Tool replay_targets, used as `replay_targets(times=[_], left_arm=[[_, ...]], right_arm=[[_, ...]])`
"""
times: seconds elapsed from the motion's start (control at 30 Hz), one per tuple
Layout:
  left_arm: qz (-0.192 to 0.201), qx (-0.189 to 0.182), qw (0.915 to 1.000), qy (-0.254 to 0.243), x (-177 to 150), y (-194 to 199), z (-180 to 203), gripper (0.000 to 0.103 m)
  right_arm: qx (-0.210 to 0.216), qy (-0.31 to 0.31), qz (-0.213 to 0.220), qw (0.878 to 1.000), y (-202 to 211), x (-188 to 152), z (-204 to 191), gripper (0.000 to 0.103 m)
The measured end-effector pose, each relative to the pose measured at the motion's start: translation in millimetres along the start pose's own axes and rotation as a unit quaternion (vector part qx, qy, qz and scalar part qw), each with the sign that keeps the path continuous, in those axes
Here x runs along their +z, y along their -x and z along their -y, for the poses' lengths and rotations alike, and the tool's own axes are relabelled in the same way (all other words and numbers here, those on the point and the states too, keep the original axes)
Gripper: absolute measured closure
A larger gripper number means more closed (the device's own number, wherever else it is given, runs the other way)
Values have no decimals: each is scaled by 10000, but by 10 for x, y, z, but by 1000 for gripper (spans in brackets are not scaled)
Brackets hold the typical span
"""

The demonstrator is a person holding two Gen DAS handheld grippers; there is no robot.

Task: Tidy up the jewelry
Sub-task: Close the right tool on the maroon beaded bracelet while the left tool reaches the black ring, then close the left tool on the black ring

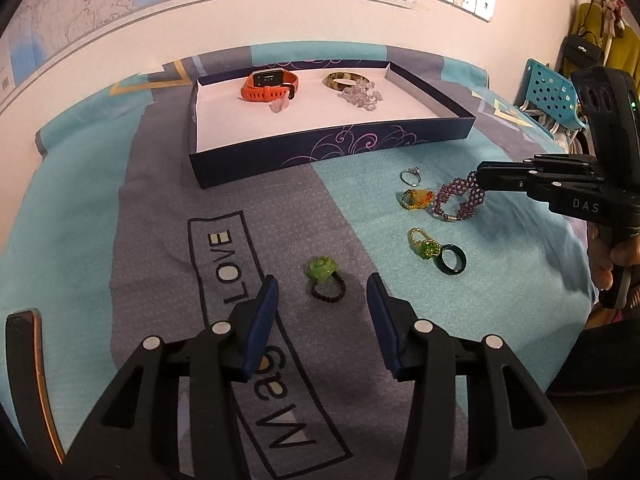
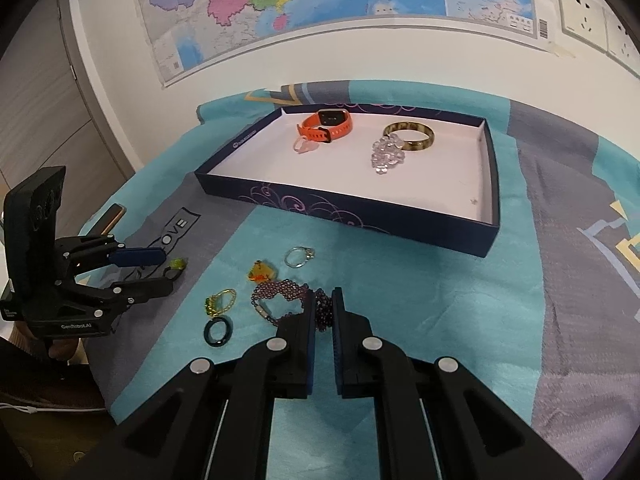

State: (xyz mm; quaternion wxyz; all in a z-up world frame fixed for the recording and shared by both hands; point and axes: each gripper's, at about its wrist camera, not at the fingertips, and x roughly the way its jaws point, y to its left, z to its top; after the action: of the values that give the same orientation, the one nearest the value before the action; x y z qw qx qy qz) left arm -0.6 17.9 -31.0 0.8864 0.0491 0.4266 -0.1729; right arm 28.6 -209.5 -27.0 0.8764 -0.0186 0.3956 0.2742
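Note:
A dark blue tray (image 1: 320,148) (image 2: 352,216) holds an orange watch (image 1: 272,86) (image 2: 326,125), a tortoise bangle (image 1: 347,80) (image 2: 412,136) and clear bead pieces (image 1: 362,96) (image 2: 386,156). On the cloth lie a green flower ring (image 1: 325,278), a silver ring (image 1: 410,176) (image 2: 299,258), an amber ring (image 1: 416,199) (image 2: 262,272), a green-gold ring (image 1: 424,243) (image 2: 218,303) and a dark band ring (image 1: 452,264) (image 2: 218,332). My left gripper (image 1: 322,288) (image 2: 170,266) is open around the flower ring. My right gripper (image 2: 323,304) (image 1: 478,180) is shut on the purple beaded bracelet (image 2: 280,300) (image 1: 456,200).
A teal and grey printed cloth (image 1: 120,220) (image 2: 440,320) covers the table. A phone (image 1: 30,360) (image 2: 114,216) lies at its left edge. A wall with a map and sockets is behind. A blue chair (image 1: 552,92) stands at the right.

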Motion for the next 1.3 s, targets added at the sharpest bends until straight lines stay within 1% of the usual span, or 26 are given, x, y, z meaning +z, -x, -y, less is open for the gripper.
replay_targets(times=[0.1,0.2,0.3,0.33,0.4,0.47,0.6,0.63,0.73,0.8,0.83,1.03,1.3], left_arm=[[37,-21,10000,-32,6,17,23,58],[124,-140,9998,-115,23,54,81,58],[166,-432,9987,-232,45,78,188,61],[156,-598,9976,-315,51,75,253,61],[123,-790,9958,-449,62,51,373,62],[0,-1016,9931,-587,74,-16,504,62],[-215,-1187,9905,-662,99,-149,639,66],[-220,-1190,9904,-664,112,-171,656,68],[-228,-1235,9901,-633,153,-218,675,68],[-227,-1166,9911,-600,169,-240,674,75],[-223,-1084,9921,-595,173,-247,672,81],[-177,-957,9932,-642,173,-254,684,81],[-1,-1012,9936,-509,203,-140,612,81]], right_arm=[[-10,-68,2,10000,3,-4,45,97],[-24,-113,-1,9999,6,-16,73,97],[-13,-155,6,9999,9,-28,94,97],[-5,-161,3,9999,7,-32,97,97],[0,-162,8,9999,6,-40,101,97],[18,-178,9,9998,4,-45,111,97],[44,-215,-5,9998,-4,-65,131,97],[50,-229,-14,9997,-10,-68,139,97],[90,-284,-18,9996,-11,-83,167,97],[117,-301,-17,9995,-15,-88,174,97],[123,-295,-21,9995,-20,-89,174,97],[192,-256,17,9995,-4,-80,169,97],[258,-170,225,9993,109,44,124,97]])
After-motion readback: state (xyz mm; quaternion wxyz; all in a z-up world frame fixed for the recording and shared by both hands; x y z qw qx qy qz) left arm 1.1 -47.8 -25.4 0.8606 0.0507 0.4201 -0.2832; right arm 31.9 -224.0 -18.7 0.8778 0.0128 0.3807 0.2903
